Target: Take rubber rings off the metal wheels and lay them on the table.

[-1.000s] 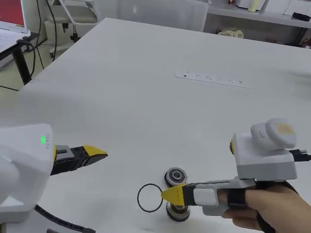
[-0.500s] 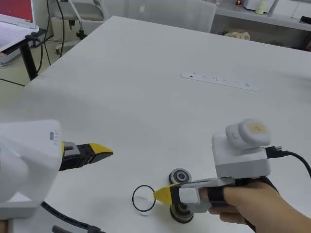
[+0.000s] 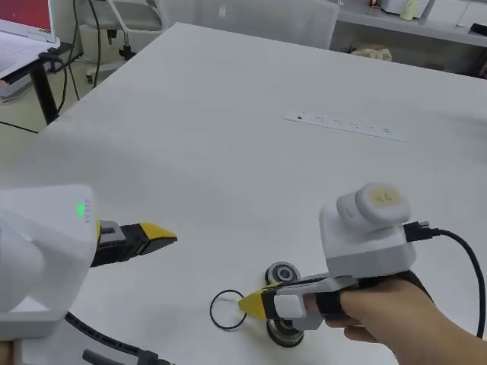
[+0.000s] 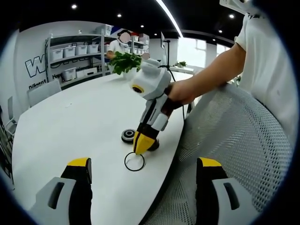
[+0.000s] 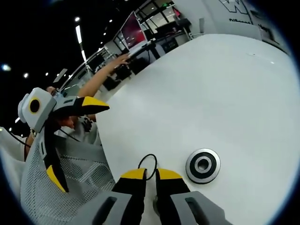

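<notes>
Looking down at the white tabletop (image 3: 228,137), we see the right hand-held gripper (image 3: 249,303) lying low over it. Its yellow-tipped jaws are drawn almost together, with a thin slit between them. The black rubber ring (image 3: 227,311) lies flat on the tabletop at those tips. In the right gripper view its near edge runs into the slit, so we read the jaws as pinching it. One metal wheel (image 3: 282,274) sits bare just beside the gripper, apart from the ring. A second wheel (image 3: 286,333) stands partly hidden under the gripper's body. The left hand-held gripper (image 4: 143,168) is held well off to the side near the tabletop's edge. Its jaws are spread wide with nothing between them, and they point towards the ring. A white power strip (image 3: 344,125) lies farther back.
</notes>
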The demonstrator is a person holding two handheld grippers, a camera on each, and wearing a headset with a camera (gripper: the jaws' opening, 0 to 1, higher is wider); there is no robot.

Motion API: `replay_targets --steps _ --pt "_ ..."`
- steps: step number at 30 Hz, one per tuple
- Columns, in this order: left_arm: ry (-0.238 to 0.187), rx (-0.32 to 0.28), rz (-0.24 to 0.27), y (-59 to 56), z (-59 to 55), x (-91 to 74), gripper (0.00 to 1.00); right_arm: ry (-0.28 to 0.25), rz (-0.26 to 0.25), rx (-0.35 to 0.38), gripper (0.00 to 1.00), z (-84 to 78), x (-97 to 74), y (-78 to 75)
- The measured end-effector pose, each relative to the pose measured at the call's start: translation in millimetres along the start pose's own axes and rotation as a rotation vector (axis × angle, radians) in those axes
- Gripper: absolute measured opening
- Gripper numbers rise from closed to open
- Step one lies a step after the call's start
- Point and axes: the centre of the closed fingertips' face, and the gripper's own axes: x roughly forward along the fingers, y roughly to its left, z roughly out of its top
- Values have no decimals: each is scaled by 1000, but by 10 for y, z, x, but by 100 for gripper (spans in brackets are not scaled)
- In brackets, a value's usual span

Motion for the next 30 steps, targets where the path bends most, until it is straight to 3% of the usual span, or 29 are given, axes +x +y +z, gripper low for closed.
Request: replay_targets --steps 11,18,24,27,30 --pt "2 7 1 -3 -3 0 90 17 -35 -67 8 -1 -135 -32" --pt "-2 8 -1 -10 6 1 90 -56 17 -36 13 107 -352 59" --pt "5 14 -8 -22 -3 8 90 -61 9 -133 17 107 -502 74" --pt "8 17 -9 -23 -6 8 90 -67 30 -144 22 97 -569 111" --pt "6 24 -12 -29 4 9 90 -82 38 -200 26 93 -638 116"
